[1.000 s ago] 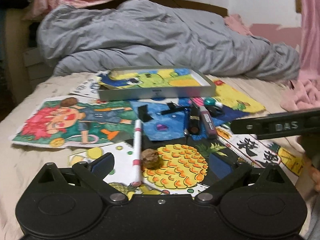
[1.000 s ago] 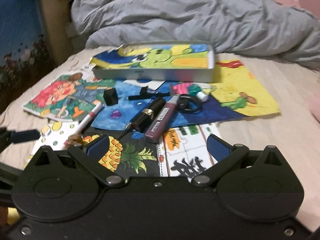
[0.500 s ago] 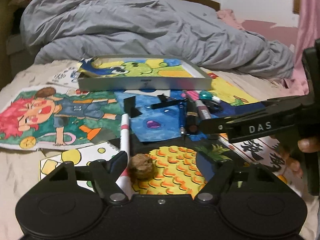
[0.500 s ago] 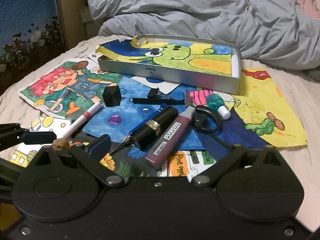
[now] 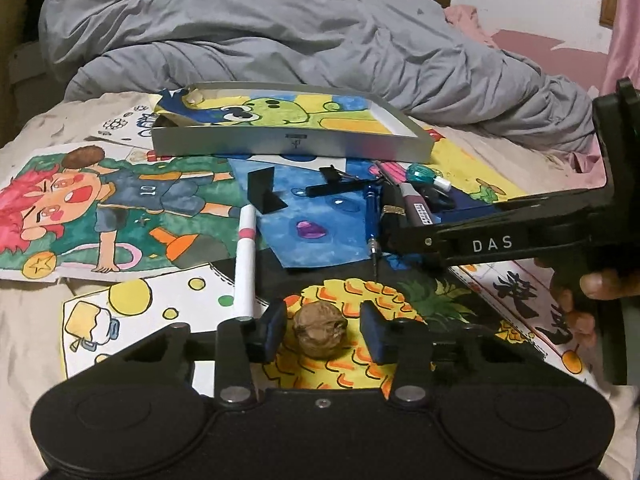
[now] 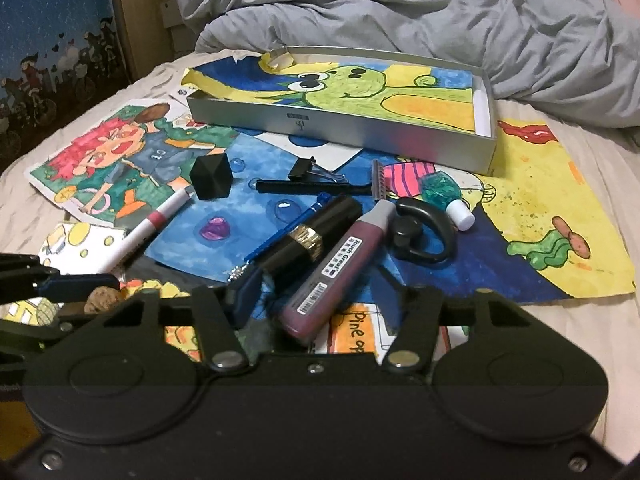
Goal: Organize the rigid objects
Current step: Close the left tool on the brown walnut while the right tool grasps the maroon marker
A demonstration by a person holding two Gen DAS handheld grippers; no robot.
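On the bed [image 5: 28,320], over a spread of coloured drawings, the left hand-held gripper [image 5: 323,330] sits low with its two blue pads on either side of a walnut [image 5: 320,334] that rests on the pineapple drawing [image 5: 360,292]; a narrow gap shows on each side, so the pads flank the nut without clearly touching it. Just left of that gripper lies a white marker [image 5: 246,264] with a pink band. The right hand-held gripper [image 6: 316,300] is partly open and holds nothing that can be seen; its left pad lies beside a black lipstick tube [image 6: 308,236], and the near end of a maroon tube [image 6: 336,276] lies between its fingers, its right pad being hidden from view. Around these lie a blue pen [image 6: 280,240], a black razor [image 6: 320,188], a binder clip [image 6: 312,172], a black cube [image 6: 212,178], a black earpiece [image 6: 420,236] and a small teal bottle [image 6: 444,196]. Beyond them stands a shallow silver tray [image 6: 340,136] lined with a green cartoon drawing, and behind it a grey duvet [image 6: 400,8] is heaped.
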